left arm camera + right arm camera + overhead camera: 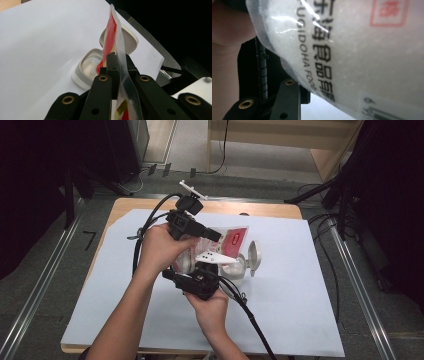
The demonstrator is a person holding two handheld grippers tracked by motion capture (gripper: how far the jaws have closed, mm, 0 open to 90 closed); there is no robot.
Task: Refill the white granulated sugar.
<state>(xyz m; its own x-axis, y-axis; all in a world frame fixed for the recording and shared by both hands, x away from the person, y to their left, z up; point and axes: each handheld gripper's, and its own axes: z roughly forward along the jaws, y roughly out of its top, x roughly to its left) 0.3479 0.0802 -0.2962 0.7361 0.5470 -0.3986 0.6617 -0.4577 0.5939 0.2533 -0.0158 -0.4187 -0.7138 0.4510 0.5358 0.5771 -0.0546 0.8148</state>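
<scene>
With your left gripper (117, 67) jaws clamped on the bag's (113, 37) top edge and your right gripper (212, 265) jaws gripping its body, it hangs at nine o'clock of the open container (245, 262), so tipping crooked spills granules onto the table (300, 310).

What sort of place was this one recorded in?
Probably a lab recording station, not a home: a small table under a white sheet, metal floor rails, dark curtains and loose cables.
</scene>
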